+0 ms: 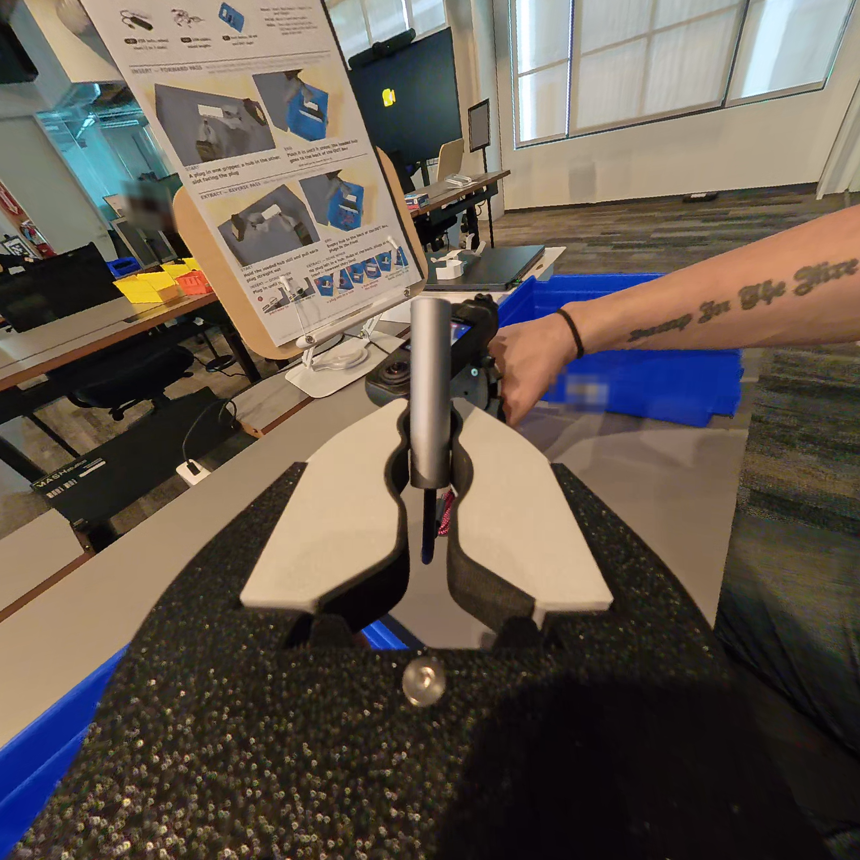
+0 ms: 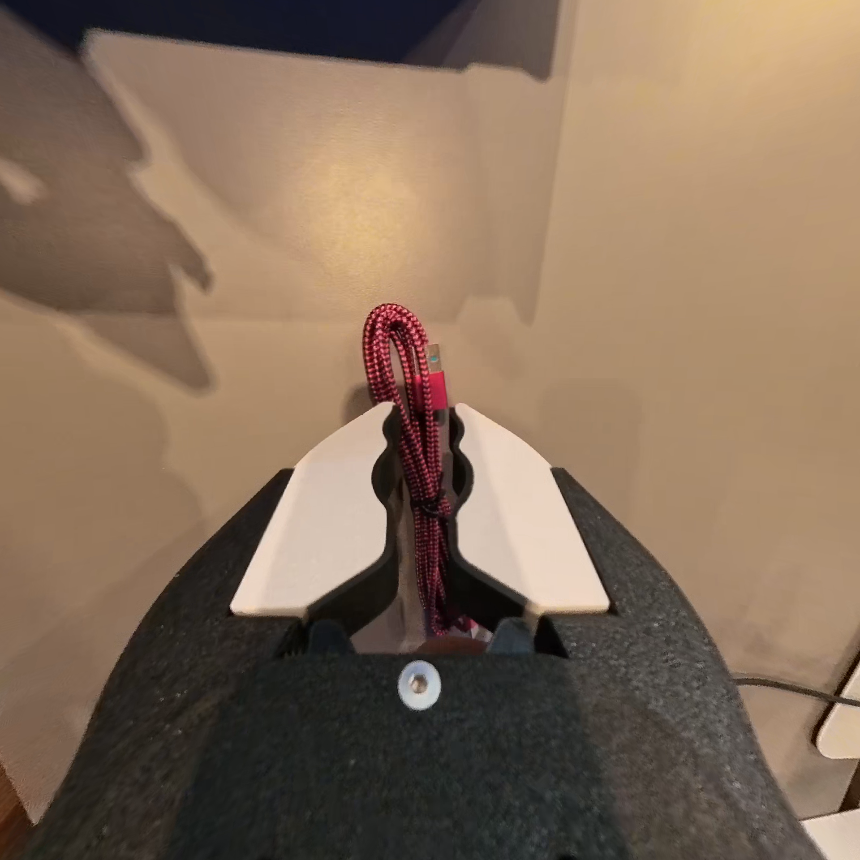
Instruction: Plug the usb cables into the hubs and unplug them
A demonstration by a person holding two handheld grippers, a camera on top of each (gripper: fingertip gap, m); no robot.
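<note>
My left gripper (image 1: 428, 412) is shut on a grey USB hub (image 1: 429, 372). It holds the hub upright above the grey table (image 1: 186, 535), with the hub's black lead (image 1: 427, 526) hanging down between the fingers. A bit of red braided cable (image 1: 445, 512) shows in the gap beside the lead. My right gripper (image 2: 423, 407) is shut on a bundled red-and-black braided USB cable (image 2: 421, 465). The cable's red plug (image 2: 435, 372) sticks out past the fingertips, with its metal end pointing away. In the left wrist view, a hand holds the right gripper's body (image 1: 470, 353) just behind the hub.
An instruction board (image 1: 279, 186) on a stand rises behind the hub. A blue bin (image 1: 651, 372) stands at the right, with a closed laptop (image 1: 488, 270) beyond it. Another blue bin edge (image 1: 46, 744) shows at the lower left. The right wrist view faces blurred beige surfaces (image 2: 325, 209). Spacing between my two grippers at the tips: around 25 cm.
</note>
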